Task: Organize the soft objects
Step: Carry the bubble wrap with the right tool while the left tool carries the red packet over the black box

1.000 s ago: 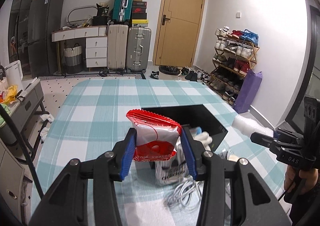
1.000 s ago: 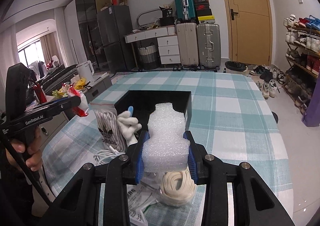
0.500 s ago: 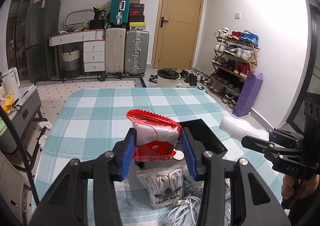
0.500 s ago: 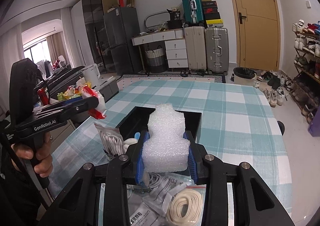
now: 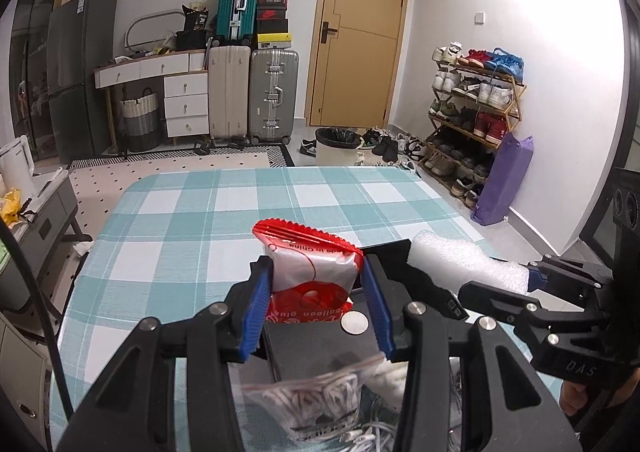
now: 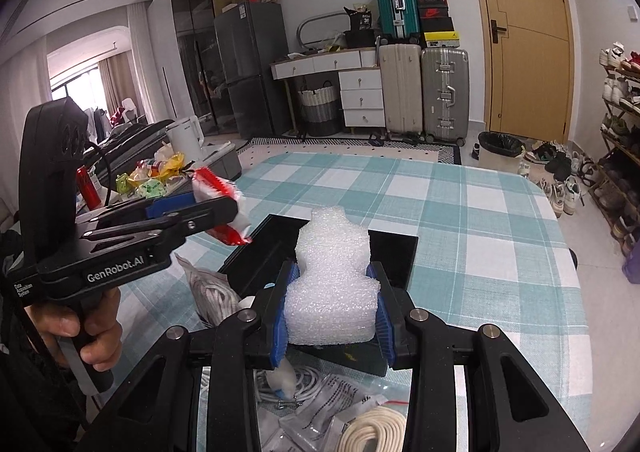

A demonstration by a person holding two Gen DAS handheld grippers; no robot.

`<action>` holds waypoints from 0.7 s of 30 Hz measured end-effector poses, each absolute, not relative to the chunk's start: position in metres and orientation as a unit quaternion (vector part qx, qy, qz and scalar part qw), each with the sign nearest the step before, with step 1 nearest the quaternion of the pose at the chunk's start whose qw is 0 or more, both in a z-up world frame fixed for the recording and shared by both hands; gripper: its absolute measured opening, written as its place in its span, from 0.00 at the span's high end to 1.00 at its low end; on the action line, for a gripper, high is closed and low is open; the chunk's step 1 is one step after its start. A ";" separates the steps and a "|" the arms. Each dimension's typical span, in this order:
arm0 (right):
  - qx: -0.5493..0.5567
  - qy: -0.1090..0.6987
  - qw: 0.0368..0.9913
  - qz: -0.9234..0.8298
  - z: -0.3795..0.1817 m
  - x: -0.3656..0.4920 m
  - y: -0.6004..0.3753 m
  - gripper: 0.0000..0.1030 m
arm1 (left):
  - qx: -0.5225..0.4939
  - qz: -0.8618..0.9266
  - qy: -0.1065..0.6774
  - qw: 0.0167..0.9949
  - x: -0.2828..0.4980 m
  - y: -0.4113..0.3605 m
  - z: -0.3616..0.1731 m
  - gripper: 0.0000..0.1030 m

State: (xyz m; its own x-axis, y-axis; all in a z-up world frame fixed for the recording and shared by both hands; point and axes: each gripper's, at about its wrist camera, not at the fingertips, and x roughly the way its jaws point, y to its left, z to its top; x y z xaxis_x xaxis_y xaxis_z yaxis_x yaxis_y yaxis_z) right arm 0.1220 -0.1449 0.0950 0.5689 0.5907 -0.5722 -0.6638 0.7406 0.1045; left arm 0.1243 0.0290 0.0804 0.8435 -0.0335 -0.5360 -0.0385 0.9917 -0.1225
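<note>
My left gripper [image 5: 316,284] is shut on a red and white balloon glue packet [image 5: 310,272], held above the near left corner of a black box [image 5: 320,352] on the checked table. A coin [image 5: 354,323] lies inside the box. My right gripper [image 6: 332,292] is shut on a white foam block [image 6: 332,284], hanging over the same black box [image 6: 400,252]. The foam block [image 5: 464,264] and the right gripper [image 5: 528,278] also show at the right of the left wrist view. The left gripper [image 6: 224,208] with the packet [image 6: 218,192] appears at the left of the right wrist view.
A clear bag of white laces [image 5: 320,404] and loose white cables [image 6: 296,384] lie at the near side of the box, with plastic packets [image 6: 320,412] and a coiled cream cord [image 6: 376,432]. A person's hand [image 6: 84,328] grips the left handle. The teal checked tablecloth [image 5: 192,228] stretches beyond.
Both grippers have moved forward over the table with their loads, so the black box and the lace bag now sit lower and nearer in both views. Neither grip has changed.
</note>
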 end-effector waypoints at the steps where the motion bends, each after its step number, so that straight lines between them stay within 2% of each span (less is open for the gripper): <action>1: -0.062 0.301 0.883 0.355 0.094 0.124 -0.143 0.65 | -0.062 0.002 0.281 0.958 0.126 0.028 0.079 0.57; 21: -0.097 0.334 0.872 0.343 0.056 0.168 -0.120 0.65 | -0.045 -0.003 0.327 0.944 0.163 0.020 0.043 0.57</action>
State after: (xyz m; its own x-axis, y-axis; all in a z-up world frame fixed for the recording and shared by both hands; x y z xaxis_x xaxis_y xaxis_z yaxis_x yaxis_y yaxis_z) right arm 0.1676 -0.1198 0.0555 0.5415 0.5333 -0.6499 -0.6635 0.7458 0.0593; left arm 0.1626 0.0195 0.0426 0.7867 -0.0347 -0.6164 -0.0239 0.9960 -0.0866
